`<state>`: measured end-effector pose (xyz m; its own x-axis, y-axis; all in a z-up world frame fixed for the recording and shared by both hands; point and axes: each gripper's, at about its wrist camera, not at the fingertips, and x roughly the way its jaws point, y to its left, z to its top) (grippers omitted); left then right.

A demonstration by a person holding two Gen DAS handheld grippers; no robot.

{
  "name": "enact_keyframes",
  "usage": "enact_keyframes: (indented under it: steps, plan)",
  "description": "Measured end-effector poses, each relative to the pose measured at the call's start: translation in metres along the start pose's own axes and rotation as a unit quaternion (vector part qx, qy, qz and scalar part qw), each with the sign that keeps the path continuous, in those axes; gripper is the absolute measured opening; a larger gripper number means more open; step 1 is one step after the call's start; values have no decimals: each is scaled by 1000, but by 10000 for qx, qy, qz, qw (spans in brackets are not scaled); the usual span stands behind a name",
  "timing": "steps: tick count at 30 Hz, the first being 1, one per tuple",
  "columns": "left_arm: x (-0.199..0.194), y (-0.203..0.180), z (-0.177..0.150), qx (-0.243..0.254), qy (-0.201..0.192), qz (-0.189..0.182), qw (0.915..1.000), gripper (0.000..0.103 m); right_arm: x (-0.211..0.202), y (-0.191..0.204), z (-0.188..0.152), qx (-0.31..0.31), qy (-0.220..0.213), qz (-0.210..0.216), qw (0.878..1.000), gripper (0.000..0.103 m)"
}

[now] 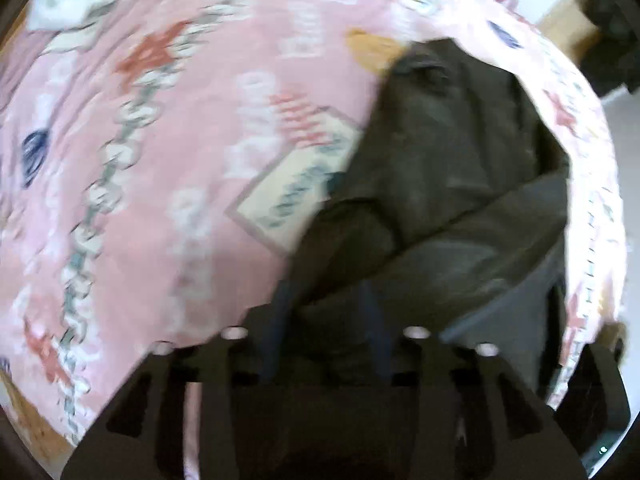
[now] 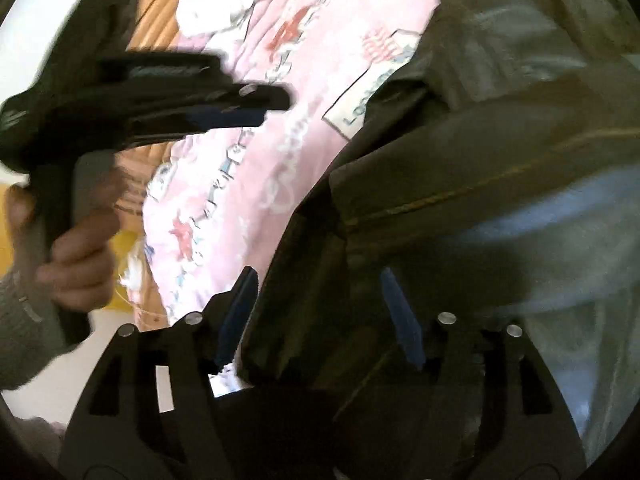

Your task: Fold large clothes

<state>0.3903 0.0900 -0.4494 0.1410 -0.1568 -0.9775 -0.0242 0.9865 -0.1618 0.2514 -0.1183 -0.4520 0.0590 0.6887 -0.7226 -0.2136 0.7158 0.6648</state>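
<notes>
A dark olive-grey garment (image 1: 452, 168) lies on a pink patterned bedspread (image 1: 192, 128). In the left wrist view my left gripper (image 1: 328, 320) has its blue-padded fingers around a fold of the garment's edge, with cloth between them. In the right wrist view my right gripper (image 2: 320, 312) has its fingers apart around a thick hem of the same garment (image 2: 460, 160), with cloth filling the gap. The left gripper (image 2: 240, 108) also shows there at upper left, held in a hand (image 2: 76, 256), above the bedspread (image 2: 304, 128).
A white bundle of cloth (image 2: 216, 4) lies at the far end of the bed. An orange wooden headboard or floor (image 2: 160, 12) shows behind it. Dark furniture (image 1: 612, 48) stands beyond the bed's right edge. Both views are motion-blurred.
</notes>
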Motion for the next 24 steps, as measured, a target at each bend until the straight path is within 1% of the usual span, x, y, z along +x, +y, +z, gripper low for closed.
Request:
enact_keyframes:
  steps: [1,2,3,5,6,7,8,10,11,12,14,15,16,18,19,20,21,22,23,24]
  plan:
    - [0,-15,-3,52,84,-112,9999,44,-16,-5,-1,159,-130,-2,9998,64]
    - [4,-25,-2,101,166,-254,9995,44,-40,-16,-1,358,-327,-163,9987,64]
    - [10,-37,-1,143,258,-451,9985,44,-56,-23,2,473,-485,-271,9973,64]
    - [17,-62,-5,242,379,-647,9969,44,-112,-57,10,824,-1063,-796,9877,64]
    - [24,-79,-7,349,436,-652,9963,44,-132,-72,17,971,-1281,-1012,9818,64]
    - [30,-91,-13,401,447,-558,9966,44,-156,-94,28,1156,-1534,-1297,9728,64]
    - [44,-100,-18,441,471,-383,9972,44,-179,-118,42,1341,-1713,-1640,9622,64]
    - [72,-111,-25,473,689,90,9965,42,-208,-163,75,1705,-1791,-2236,9428,64]
    - [85,-111,-29,420,831,276,9953,40,-218,-186,96,1822,-1786,-2302,9391,64]
    - [101,-105,-37,295,1028,491,9931,37,-223,-202,112,1891,-1753,-2395,9360,64]
    - [116,-94,-49,137,1211,677,9902,36,-227,-242,159,2029,-1472,-2912,9232,64]
    - [120,-88,-56,88,1252,743,9893,35,-226,-253,174,2006,-1393,-3076,9196,64]
    - [122,-85,-60,102,1267,783,9888,33,-222,-265,192,1917,-1238,-3156,9210,64]
    - [123,-80,-69,112,1268,995,9869,23,-211,-283,223,1738,-851,-3212,9270,64]
    - [124,-78,-71,72,1279,1015,9865,20,-197,-288,237,1609,-514,-3107,9354,64]
    - [124,-77,-74,78,1291,1071,9858,14,-180,-289,248,1439,-154,-3131,9386,64]
    - [126,-76,-77,78,1322,1110,9850,9,-171,-289,254,1290,123,-3273,9360,64]
    - [126,-75,-79,43,1325,1138,9846,8,-155,-287,261,1042,462,-3563,9274,64]
    - [127,-75,-82,26,1316,1185,9842,7,-143,-282,265,774,609,-3723,9229,63]
    - [127,-75,-84,46,1312,1235,9836,7,-136,-278,267,555,678,-3756,9226,59]
